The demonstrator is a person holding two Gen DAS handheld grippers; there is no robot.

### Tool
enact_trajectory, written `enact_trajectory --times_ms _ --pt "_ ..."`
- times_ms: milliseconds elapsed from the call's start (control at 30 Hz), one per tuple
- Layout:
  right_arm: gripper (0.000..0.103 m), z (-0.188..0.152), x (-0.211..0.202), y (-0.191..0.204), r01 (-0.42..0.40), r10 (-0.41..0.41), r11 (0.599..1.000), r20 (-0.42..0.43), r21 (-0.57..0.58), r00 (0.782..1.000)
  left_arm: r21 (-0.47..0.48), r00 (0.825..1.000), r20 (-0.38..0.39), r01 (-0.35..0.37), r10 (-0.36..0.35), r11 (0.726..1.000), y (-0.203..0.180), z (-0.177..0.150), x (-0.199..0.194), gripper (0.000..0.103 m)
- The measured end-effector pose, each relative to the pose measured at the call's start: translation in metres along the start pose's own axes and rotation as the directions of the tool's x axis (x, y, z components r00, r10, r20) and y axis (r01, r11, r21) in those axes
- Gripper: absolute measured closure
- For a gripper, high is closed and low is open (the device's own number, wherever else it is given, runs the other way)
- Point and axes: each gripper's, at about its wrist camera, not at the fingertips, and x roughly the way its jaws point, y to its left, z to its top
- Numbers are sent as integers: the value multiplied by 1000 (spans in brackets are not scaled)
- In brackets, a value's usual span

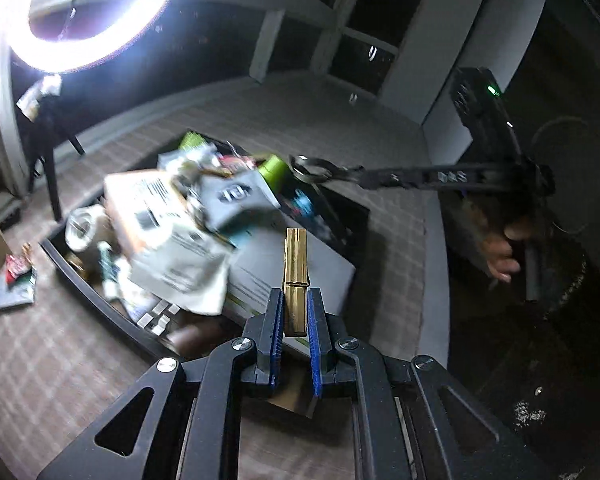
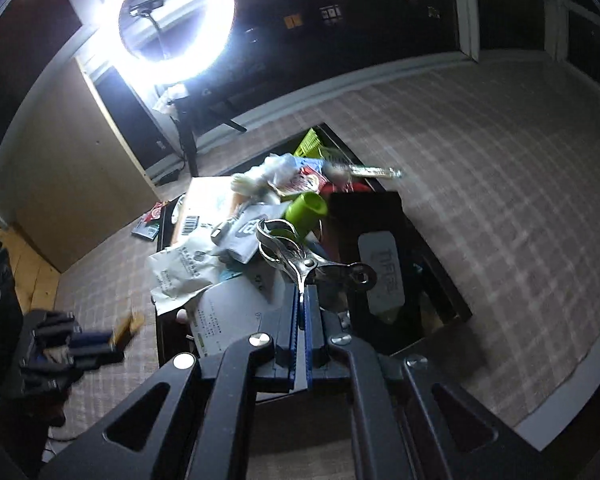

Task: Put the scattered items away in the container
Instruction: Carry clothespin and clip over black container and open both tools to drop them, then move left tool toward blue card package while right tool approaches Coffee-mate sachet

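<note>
My left gripper is shut on a wooden clothespin and holds it above the near edge of the black container. The container is heaped with boxes, paper packets and a green tube. My right gripper is shut on a metal clip tool and holds it over the container. In the left wrist view the right gripper reaches in from the right with the metal tool at its tip. In the right wrist view the left gripper is at the lower left with the clothespin.
The container stands on a checked cloth. A small red and grey packet lies on the cloth left of the container, also seen in the right wrist view. A bright ring light on a tripod stands behind. The cloth's edge drops off at right.
</note>
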Motion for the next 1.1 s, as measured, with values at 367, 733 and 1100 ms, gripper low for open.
enact_trajectory --times_ms 367,733,1100 --pt "82 -4 6 -2 2 -3 1000 -31 -5 1000 -14 995 -53 -84 83 996 2 -15 19 78" --pt "80 -3 3 -7 -7 7 1000 -26 16 1000 -92 988 -40 -154 151 984 33 -30 -5 78" --pt "80 18 22 57 -72 66 986 -45 -148 997 -248 957 9 -279 290 928 91 -50 -45 78"
